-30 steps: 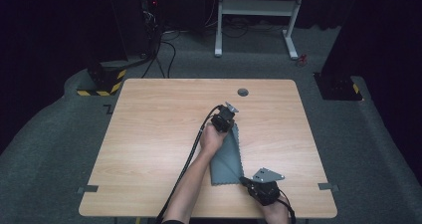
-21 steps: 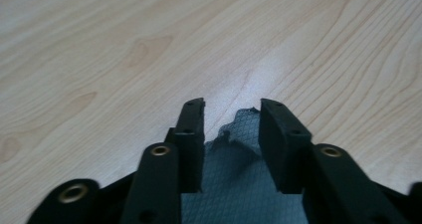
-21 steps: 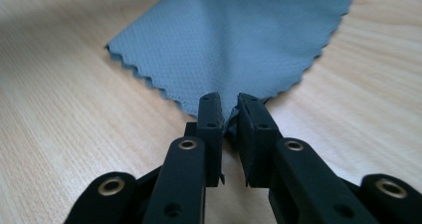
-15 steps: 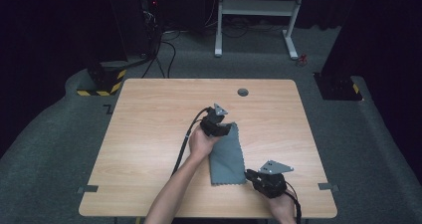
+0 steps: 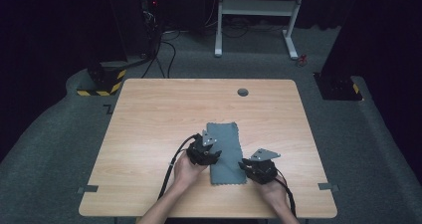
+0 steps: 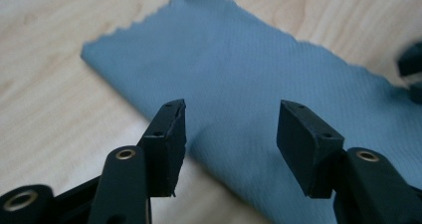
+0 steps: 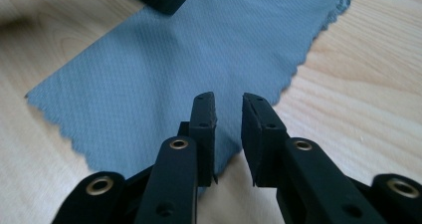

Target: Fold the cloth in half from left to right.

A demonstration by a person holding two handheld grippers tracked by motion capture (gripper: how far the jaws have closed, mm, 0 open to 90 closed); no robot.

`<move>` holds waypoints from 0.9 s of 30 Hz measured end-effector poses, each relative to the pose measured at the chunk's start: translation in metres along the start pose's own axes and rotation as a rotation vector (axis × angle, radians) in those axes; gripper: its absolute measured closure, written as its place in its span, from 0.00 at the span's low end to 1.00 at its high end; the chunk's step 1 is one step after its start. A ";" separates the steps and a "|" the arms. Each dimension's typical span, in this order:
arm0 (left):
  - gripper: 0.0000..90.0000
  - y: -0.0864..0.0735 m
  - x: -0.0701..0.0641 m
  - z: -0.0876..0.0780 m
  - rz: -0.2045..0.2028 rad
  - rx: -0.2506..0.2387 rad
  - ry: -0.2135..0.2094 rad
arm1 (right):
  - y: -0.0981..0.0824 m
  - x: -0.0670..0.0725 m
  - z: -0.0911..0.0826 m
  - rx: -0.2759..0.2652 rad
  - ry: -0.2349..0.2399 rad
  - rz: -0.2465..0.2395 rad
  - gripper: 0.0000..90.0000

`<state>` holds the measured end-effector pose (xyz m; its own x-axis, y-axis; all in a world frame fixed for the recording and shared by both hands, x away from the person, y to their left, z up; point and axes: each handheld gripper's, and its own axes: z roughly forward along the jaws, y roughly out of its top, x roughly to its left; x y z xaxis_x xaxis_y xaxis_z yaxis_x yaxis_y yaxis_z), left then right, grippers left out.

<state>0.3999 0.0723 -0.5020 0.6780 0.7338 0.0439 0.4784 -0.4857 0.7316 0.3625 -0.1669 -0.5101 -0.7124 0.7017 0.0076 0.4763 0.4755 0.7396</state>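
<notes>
Cloth (image 5: 227,152): thin, limp, light; best pinched at a corner. Left gripper (image 6: 230,132) and right gripper (image 7: 228,134) have just been opening; nothing is held.

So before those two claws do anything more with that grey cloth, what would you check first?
1. Cloth lies flat on the table: ok.
2. Left claw has just been opening, nothing between its jaws: ok.
3. Right claw has just been opening, narrow gap, no cloth pinched: ok.
4. Both claws sit beside the cloth's near end: ok.
5. Cloth folded in even layers: cannot tell.
</notes>
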 end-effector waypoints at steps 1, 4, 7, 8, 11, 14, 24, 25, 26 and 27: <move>0.50 -0.004 -0.002 -0.002 0.000 0.003 -0.001 | 0.002 -0.001 0.002 -0.004 0.000 -0.009 0.83; 0.50 -0.015 -0.007 -0.006 0.002 0.021 0.002 | 0.002 -0.003 0.007 0.006 0.000 -0.017 0.81; 0.50 -0.022 -0.008 -0.009 0.005 0.029 0.016 | -0.001 -0.008 0.010 0.030 -0.007 -0.009 0.80; 0.50 -0.025 -0.007 -0.010 0.007 0.033 0.023 | -0.001 -0.008 0.010 0.030 -0.007 -0.009 0.80; 0.49 -0.031 -0.007 -0.014 0.000 0.034 0.031 | -0.002 -0.011 0.009 0.041 -0.045 -0.020 0.80; 0.48 -0.035 -0.011 -0.022 0.007 0.032 0.033 | -0.003 -0.013 0.008 0.044 -0.050 -0.013 0.80; 0.47 -0.048 -0.035 -0.034 -0.023 0.018 -0.038 | -0.020 0.005 -0.012 -0.006 0.041 0.031 0.73; 0.47 -0.049 -0.036 -0.034 -0.026 0.021 -0.038 | -0.020 0.005 -0.012 -0.006 0.041 0.031 0.73; 0.48 -0.052 -0.037 -0.034 -0.027 0.028 -0.043 | -0.021 0.006 -0.013 -0.005 0.043 0.034 0.72; 0.49 -0.054 -0.038 -0.035 -0.028 0.019 -0.042 | -0.024 0.008 -0.015 -0.002 0.048 0.034 0.71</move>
<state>0.3289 0.0871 -0.5191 0.6868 0.7268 -0.0057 0.5077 -0.4741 0.7193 0.3376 -0.1802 -0.5175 -0.7195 0.6914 0.0649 0.4997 0.4506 0.7398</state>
